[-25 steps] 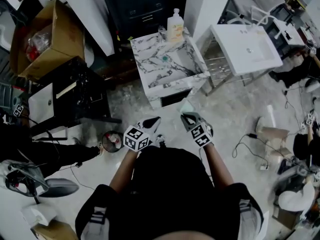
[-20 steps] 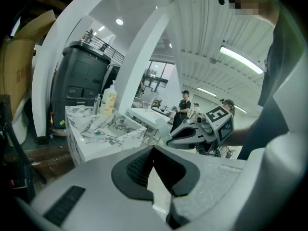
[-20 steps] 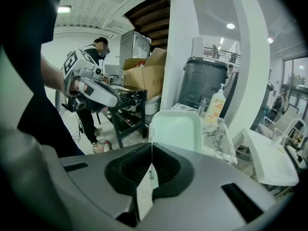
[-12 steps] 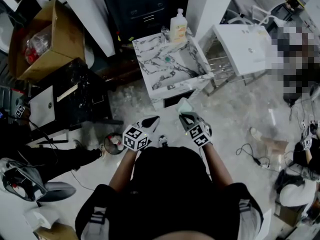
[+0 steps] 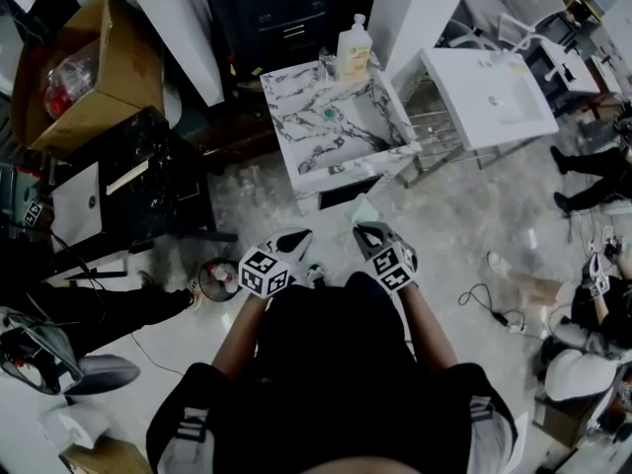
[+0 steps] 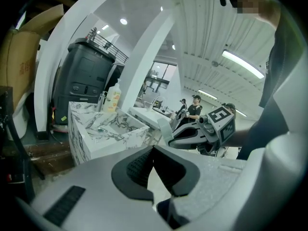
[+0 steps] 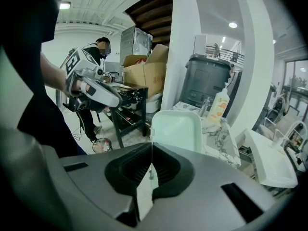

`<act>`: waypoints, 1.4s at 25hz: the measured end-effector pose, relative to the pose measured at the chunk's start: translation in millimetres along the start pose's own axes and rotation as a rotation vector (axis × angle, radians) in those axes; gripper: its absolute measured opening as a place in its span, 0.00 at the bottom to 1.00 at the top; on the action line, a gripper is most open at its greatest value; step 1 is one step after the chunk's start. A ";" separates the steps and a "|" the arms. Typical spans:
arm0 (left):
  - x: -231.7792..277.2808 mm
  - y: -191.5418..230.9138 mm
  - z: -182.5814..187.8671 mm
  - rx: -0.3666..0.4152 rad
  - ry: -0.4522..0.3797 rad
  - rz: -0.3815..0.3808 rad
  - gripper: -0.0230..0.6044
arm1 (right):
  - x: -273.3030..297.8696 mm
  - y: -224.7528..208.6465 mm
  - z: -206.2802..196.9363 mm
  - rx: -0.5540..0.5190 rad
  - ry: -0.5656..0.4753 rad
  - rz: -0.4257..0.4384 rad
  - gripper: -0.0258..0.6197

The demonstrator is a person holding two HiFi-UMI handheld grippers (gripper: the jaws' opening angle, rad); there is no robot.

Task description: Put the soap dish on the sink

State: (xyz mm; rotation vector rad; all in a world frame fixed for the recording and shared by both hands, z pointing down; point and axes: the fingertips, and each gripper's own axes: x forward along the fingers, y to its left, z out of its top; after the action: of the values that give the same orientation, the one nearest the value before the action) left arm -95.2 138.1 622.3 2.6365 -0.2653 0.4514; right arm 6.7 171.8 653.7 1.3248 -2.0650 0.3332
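A marble-patterned sink (image 5: 296, 102) stands ahead of me on the floor, also seen in the left gripper view (image 6: 91, 129) and the right gripper view (image 7: 220, 131). My right gripper (image 5: 366, 229) is shut on the edge of a pale green soap dish (image 5: 366, 209), which stands upright above the jaws (image 7: 176, 131). It is held short of the sink's front edge. My left gripper (image 5: 300, 238) hovers beside it, shut and holding nothing (image 6: 153, 148).
A soap bottle (image 5: 354, 51) stands on the sink's back rim. A white basin (image 5: 489, 92) is at the right, and a black cabinet (image 5: 138, 181) and a cardboard box (image 5: 94, 77) at the left. Cables (image 5: 491, 304) lie on the floor at the right.
Both grippers keep their places in front of me, and the soap dish stays in the right one. The head view has shifted slightly. People at the right edge have moved.
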 end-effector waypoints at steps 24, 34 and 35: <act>68.3 -35.2 35.3 -0.031 -0.025 0.084 0.03 | -23.1 -63.3 -17.8 -0.056 -0.019 0.107 0.04; 112.6 -55.0 53.6 -0.016 -0.029 0.119 0.03 | -33.8 -99.9 -43.0 -0.065 -0.023 0.153 0.04; 114.8 -55.1 54.6 -0.018 -0.031 0.129 0.03 | -33.2 -103.8 -44.5 -0.072 -0.026 0.158 0.04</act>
State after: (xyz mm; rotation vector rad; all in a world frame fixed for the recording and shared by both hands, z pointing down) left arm 40.2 148.7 595.0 2.6206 -0.4487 0.4483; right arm 124.4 171.8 652.4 1.1319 -2.1883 0.3088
